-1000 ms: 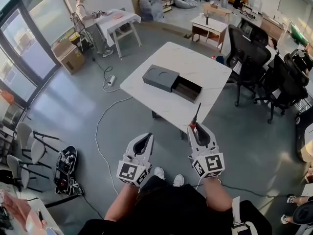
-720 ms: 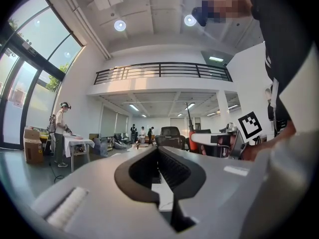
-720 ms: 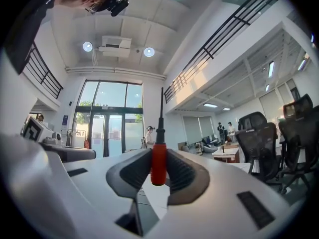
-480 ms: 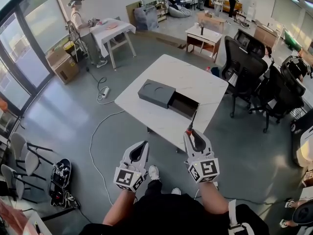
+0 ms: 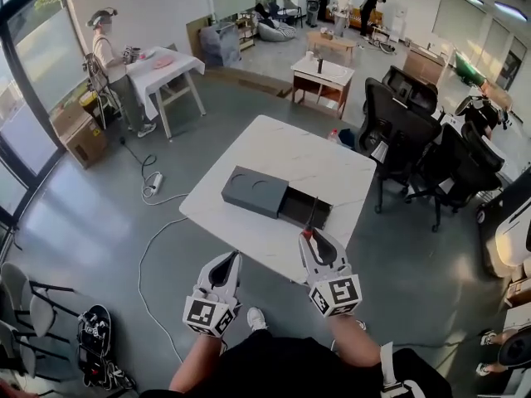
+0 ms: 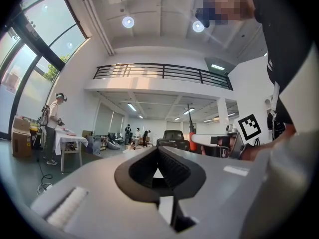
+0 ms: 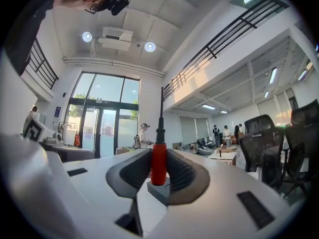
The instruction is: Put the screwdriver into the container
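A dark grey container (image 5: 254, 191) lies on the white table (image 5: 323, 160), its drawer (image 5: 304, 208) pulled out toward the right. My right gripper (image 5: 309, 240) hovers at the table's near edge, shut on the red handle of a screwdriver (image 5: 306, 235) whose black shaft points toward the drawer. In the right gripper view the screwdriver (image 7: 159, 162) stands upright between the pads, with the container (image 7: 160, 192) just beyond. My left gripper (image 5: 231, 258) is beside it, short of the table, shut with nothing in it (image 6: 158, 151).
Black office chairs (image 5: 397, 114) crowd the table's right side. A white cable (image 5: 149, 230) runs over the floor on the left. A person stands at a small table (image 5: 166, 65) far left, and a wooden desk (image 5: 322, 73) lies beyond.
Both grippers have travelled forward toward the table. The screwdriver tip now reaches over the near edge, close to the open drawer. The grip is unchanged.
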`<state>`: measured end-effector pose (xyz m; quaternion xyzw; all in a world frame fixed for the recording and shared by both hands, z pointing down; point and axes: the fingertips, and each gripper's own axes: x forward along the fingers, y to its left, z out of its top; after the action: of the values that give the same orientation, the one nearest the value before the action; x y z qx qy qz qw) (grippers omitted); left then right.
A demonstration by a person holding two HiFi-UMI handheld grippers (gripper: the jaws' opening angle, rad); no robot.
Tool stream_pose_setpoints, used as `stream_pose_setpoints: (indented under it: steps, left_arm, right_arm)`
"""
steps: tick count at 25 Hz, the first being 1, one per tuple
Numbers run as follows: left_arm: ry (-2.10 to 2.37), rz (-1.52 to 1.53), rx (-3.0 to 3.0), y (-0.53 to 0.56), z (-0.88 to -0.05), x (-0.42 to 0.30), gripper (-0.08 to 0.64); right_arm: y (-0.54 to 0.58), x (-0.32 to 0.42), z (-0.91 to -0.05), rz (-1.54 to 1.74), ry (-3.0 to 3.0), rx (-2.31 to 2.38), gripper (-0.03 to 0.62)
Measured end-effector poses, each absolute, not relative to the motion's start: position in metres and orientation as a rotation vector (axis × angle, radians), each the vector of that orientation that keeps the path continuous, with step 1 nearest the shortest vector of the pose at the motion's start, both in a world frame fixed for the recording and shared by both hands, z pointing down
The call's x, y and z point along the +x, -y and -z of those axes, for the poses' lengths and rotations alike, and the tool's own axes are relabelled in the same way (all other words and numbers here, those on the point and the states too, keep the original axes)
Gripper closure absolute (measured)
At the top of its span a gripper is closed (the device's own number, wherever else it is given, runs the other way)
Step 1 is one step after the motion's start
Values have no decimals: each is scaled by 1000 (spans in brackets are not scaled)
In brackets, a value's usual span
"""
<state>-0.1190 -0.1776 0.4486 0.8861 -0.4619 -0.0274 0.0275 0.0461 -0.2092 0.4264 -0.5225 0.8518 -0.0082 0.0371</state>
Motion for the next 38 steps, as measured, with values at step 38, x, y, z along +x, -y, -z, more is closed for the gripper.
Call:
stream_pose_setpoints:
  steps: [38]
  left_arm:
    - [1206, 17, 2815, 356, -482, -60, 549]
  right_arm:
    - [361, 99, -521, 147, -2830, -1846, 492]
